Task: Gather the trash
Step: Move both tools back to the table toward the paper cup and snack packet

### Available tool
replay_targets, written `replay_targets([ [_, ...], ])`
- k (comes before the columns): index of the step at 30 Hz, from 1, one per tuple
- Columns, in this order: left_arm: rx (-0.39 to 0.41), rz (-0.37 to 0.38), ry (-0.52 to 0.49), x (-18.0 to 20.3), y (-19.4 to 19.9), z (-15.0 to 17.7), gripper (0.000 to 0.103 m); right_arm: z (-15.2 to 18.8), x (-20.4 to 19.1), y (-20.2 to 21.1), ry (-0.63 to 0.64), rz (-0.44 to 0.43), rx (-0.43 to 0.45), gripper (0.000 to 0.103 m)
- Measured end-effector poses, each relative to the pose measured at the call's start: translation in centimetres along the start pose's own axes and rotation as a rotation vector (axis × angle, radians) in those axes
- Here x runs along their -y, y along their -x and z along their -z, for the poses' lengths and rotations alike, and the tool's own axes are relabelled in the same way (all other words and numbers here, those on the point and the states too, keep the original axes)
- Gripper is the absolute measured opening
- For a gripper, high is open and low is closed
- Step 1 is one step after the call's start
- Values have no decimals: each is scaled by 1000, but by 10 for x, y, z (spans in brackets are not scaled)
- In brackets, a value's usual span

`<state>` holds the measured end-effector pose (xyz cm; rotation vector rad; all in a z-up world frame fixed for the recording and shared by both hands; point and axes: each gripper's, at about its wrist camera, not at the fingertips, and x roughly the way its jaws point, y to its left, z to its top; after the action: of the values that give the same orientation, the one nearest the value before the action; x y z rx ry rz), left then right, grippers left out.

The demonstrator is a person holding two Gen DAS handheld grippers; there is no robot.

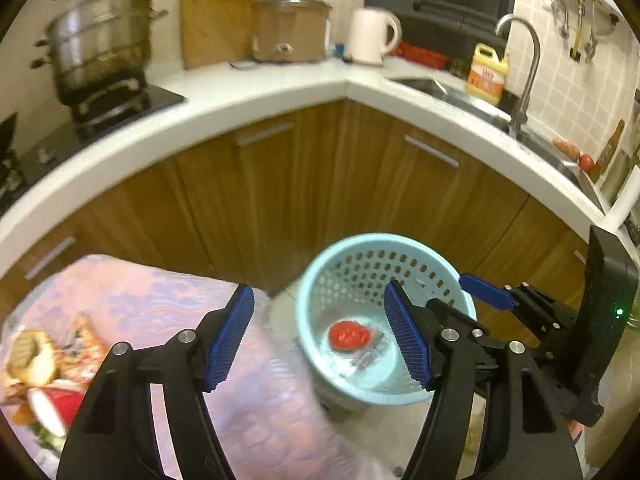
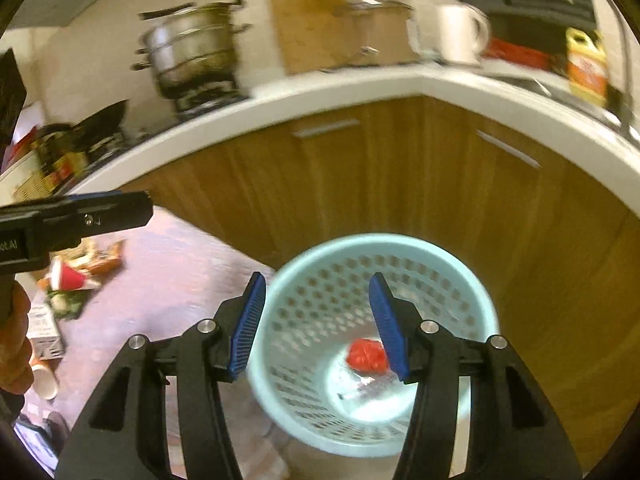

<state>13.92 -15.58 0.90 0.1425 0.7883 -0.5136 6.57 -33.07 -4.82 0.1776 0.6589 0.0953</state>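
A light blue perforated basket [image 1: 320,264] stands on the floor beside a table with a pink cloth [image 1: 152,300]. At its bottom lie a crumpled red scrap [image 1: 348,335] and a clear wrapper [image 1: 372,350]. My left gripper [image 1: 320,300] hangs open above the basket's near rim with nothing between its pads. My right gripper [image 2: 316,292] is open and empty over the basket [image 2: 460,264], with the red scrap [image 2: 366,354] below it. One of the right gripper's fingers [image 1: 486,291] shows at the right of the left wrist view. More trash lies on the table: a red cup [image 2: 68,278], a paper cup [image 2: 46,380] and wrappers [image 1: 80,344].
Brown cabinets [image 1: 340,184] under a white L-shaped counter [image 1: 256,96] stand right behind the basket. On the counter are a steamer pot on a stove [image 1: 100,48], a kettle [image 1: 370,36] and a sink with a tap [image 1: 524,72]. A hand [image 2: 16,344] holds the left gripper's body.
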Motion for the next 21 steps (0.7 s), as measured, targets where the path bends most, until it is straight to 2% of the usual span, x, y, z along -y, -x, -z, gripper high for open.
replay_targets([
  [7,115,-93,52,-54,78,14,73,-14,-81,1,146,-124,37,50],
  [11,192,-154,114,-94,121,30,79,-18,-124,-3,218,-193,46,50],
  [14,235,-197,160,-123,146,41,84,-17,-158,-3,279,-245,54,50],
  [21,282,-306,201,-182,183,79,86,-11,-233,-10,427,-353,67,50],
])
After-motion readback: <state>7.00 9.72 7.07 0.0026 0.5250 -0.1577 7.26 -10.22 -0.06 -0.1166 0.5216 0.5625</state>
